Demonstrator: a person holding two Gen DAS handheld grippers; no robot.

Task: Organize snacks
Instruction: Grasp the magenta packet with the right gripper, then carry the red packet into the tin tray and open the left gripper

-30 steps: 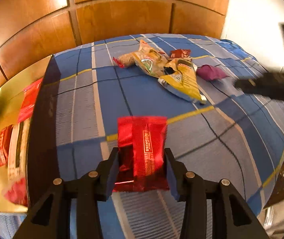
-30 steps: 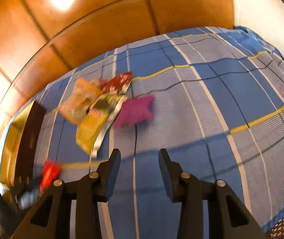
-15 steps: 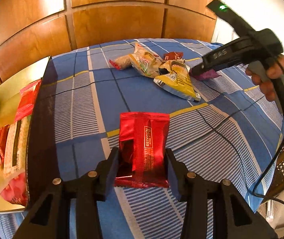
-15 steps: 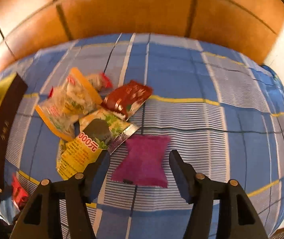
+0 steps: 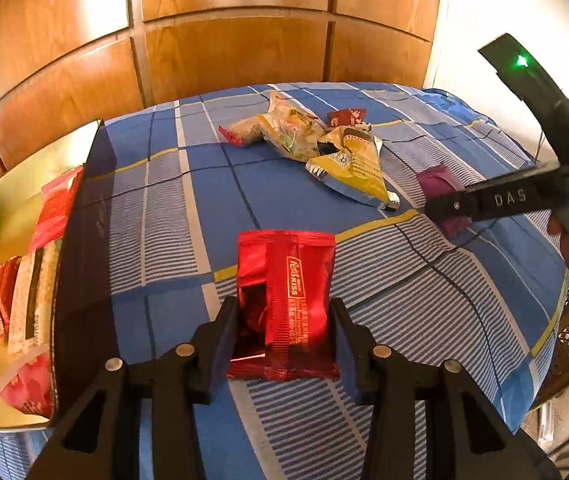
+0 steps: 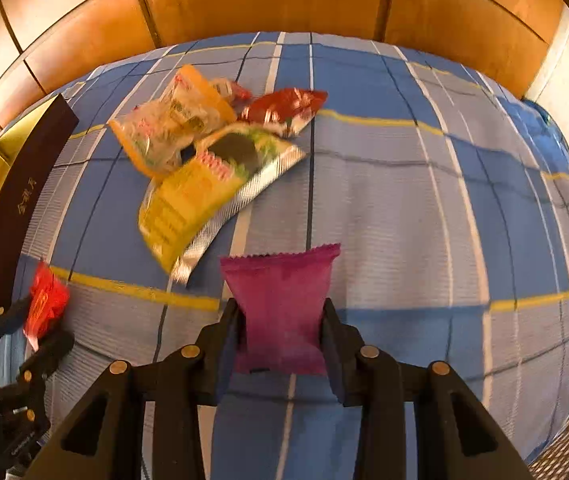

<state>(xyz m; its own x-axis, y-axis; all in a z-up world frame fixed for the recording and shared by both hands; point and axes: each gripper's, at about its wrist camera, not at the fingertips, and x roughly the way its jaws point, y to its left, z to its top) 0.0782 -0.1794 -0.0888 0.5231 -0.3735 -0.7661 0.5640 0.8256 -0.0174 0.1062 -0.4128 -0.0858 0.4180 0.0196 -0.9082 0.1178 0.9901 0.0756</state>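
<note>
At far left my left camera shows the gold box [image 5: 12, 208] with red and pale packets lying inside it, its dark lid [image 5: 84, 240] standing on edge; my right camera catches only that lid and a sliver of gold. Next, my left gripper [image 5: 284, 332] pinches the red foil packet [image 5: 288, 300] over the blue checked cloth [image 5: 164, 220]. Beyond lies the loose heap: a yellow bag [image 6: 200, 196], a clear orange-edged bag [image 6: 168, 128] and a small dark red packet [image 6: 284, 108], whose prints only the right view shows clearly. At right my right gripper [image 6: 282, 328] has just been closing and now squeezes the purple packet [image 6: 284, 304] at its waist; the left view shows that packet mostly hidden behind the tool's body.
</note>
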